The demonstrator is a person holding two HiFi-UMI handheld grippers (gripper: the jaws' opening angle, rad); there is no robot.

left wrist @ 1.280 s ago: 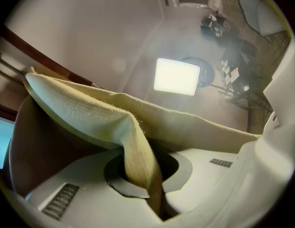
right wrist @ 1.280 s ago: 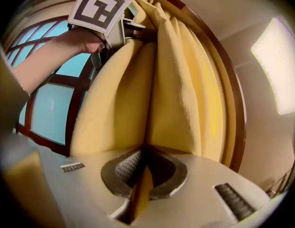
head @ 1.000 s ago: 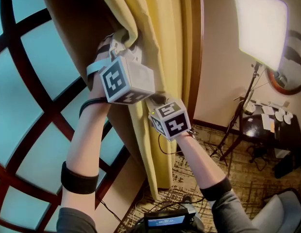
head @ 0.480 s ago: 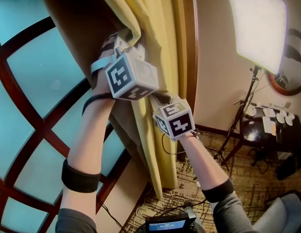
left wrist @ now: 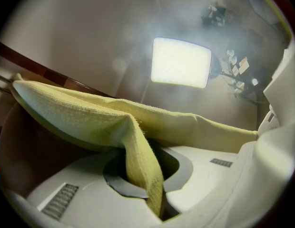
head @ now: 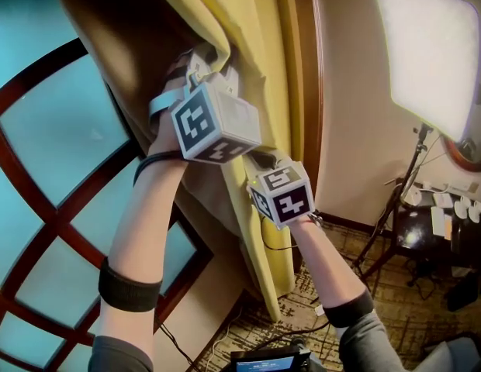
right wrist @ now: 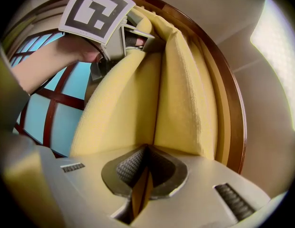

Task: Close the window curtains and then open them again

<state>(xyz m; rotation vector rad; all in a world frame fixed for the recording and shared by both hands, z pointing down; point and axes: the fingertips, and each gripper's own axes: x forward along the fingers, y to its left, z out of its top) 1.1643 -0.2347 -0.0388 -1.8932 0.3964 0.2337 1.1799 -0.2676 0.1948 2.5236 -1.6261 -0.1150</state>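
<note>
Yellow curtain hangs bunched against the wooden frame at the right side of the window. Left gripper — jaws closed on a fold of the curtain's edge. Right gripper, just below the left — jaws pinched tight on the same curtain. Lit lamp panel stands beyond

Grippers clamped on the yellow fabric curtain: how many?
2. The left gripper pinches the yellow fabric curtain at its edge, higher up. The right gripper pinches a fold just below it. Both are shut on cloth.
</note>
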